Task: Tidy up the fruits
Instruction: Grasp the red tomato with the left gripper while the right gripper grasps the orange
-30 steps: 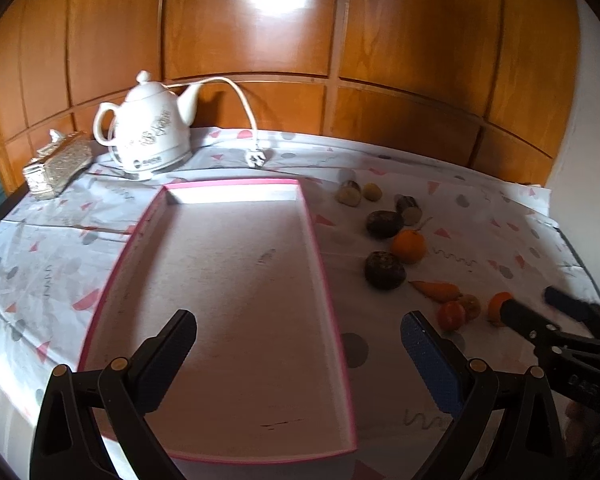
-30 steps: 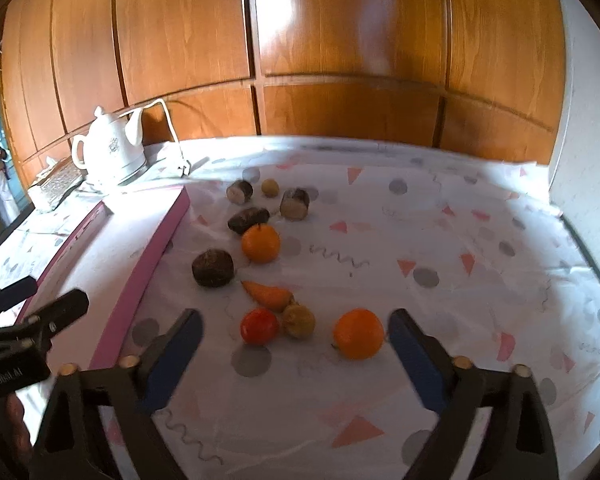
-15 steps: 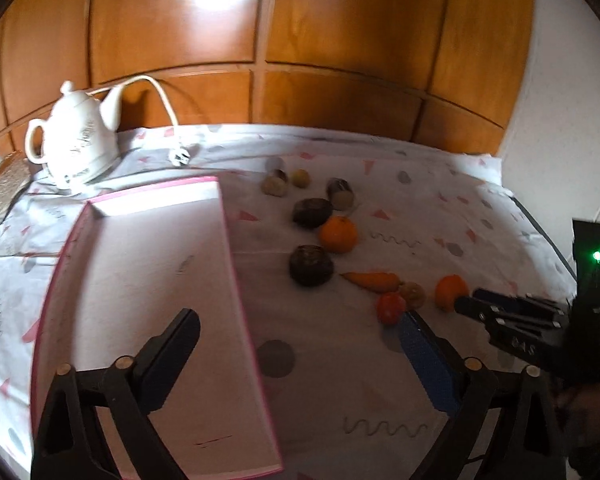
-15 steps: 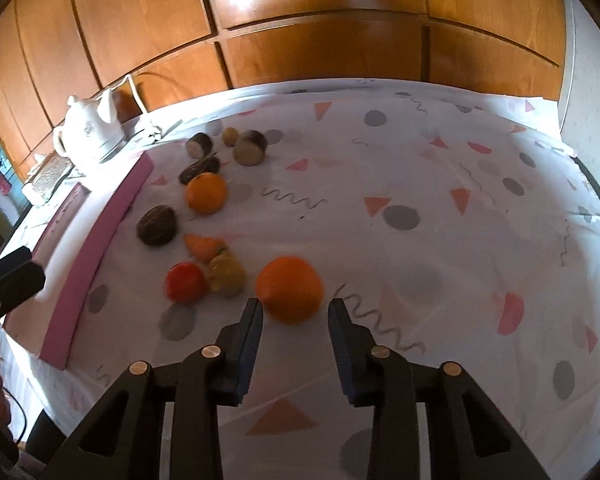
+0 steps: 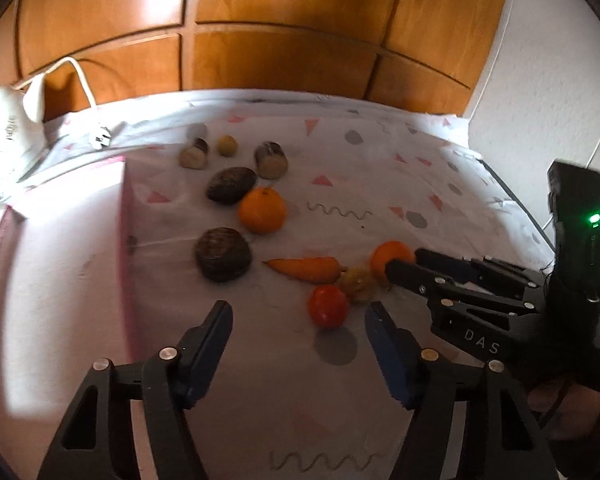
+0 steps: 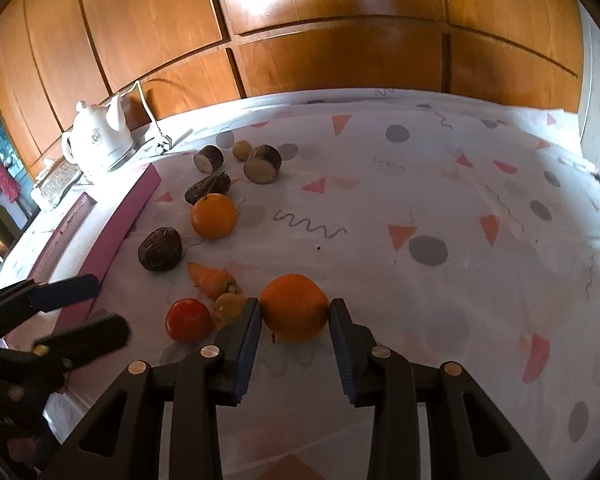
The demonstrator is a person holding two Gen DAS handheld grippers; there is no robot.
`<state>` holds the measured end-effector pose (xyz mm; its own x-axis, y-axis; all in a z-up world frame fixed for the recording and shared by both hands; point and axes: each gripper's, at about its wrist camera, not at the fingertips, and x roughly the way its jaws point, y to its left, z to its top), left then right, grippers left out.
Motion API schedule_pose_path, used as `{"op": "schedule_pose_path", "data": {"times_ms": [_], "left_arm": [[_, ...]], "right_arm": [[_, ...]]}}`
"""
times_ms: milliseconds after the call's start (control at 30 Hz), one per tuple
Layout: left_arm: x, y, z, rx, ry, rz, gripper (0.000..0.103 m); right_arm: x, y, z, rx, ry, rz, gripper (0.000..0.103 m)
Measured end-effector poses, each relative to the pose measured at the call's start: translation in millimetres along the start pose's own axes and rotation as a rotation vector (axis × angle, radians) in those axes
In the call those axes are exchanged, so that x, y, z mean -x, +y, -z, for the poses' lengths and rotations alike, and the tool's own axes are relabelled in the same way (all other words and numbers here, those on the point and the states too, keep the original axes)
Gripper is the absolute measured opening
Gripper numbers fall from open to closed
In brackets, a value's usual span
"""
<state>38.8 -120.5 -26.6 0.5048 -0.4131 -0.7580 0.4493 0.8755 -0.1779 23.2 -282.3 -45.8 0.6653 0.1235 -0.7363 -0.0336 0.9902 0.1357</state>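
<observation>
My right gripper [image 6: 294, 312] is shut on an orange [image 6: 294, 300] that rests on the patterned cloth; both blue pads touch its sides. The left wrist view shows that right gripper [image 5: 402, 264] reaching in from the right onto the same orange [image 5: 390, 254]. My left gripper [image 5: 300, 312] is closing, and a red tomato [image 5: 328, 306] lies just past its tips, nearer the right finger, untouched. A carrot [image 5: 306, 268] and a small yellowish fruit [image 5: 358, 280] lie beside the tomato. The pink-rimmed tray [image 5: 126, 240] is on the left.
Farther back lie a second orange [image 5: 262, 210], two dark brown fruits [image 5: 222, 254], cut pieces [image 5: 271, 160] and a small yellow ball [image 5: 226, 146]. A white kettle [image 6: 98, 140] with its cord stands at the back left. Wooden panels close off the far side.
The left gripper swung right from over the tray toward the tomato and its jaws narrowed. The right gripper dropped closer and shut around the orange.
</observation>
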Motion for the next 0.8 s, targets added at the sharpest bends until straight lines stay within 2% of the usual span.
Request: {"op": "schedule_pose_path", "data": {"times_ms": [100,167,233,267,400,467,500,633,800], "left_arm": [[-18,-3,0,0.003,0.039,0.008,0.062],[-27,-4,0,0.01,0.058,0.018,0.059],[-35,-5,0,0.01,0.074,0.018,0.05],[-39,-6,0,0.013,0.079,0.021,0.048],[-45,-7,-4,0.012,0.057,0.023,0.043],[-47,-5,-5,0.02,0.05,0.036,0.037],[-48,-5,-6,0.02,0.046,0.039,0.028],[-45,-2,-2,0.026,0.023,0.053,0.028],[-44,-1,6,0.005,-0.017,0.034,0.028]], "right_arm": [[-1,-3,-2,-0.004,-0.019,0.04,0.034],[-2,-6,-2,-0.008,-0.024,0.037,0.034],[-3,-6,-3,-0.006,-0.032,0.035,0.035],[-3,-6,-3,-0.005,-0.038,0.034,0.035],[-6,-7,-6,-0.011,-0.053,0.022,0.036],[-11,-6,-7,-0.011,-0.047,0.011,0.038],[-13,-5,-8,-0.012,-0.043,0.006,0.039],[-19,-3,-11,-0.018,-0.046,0.012,0.039],[-21,-5,-10,-0.031,-0.055,-0.001,0.039]]}}
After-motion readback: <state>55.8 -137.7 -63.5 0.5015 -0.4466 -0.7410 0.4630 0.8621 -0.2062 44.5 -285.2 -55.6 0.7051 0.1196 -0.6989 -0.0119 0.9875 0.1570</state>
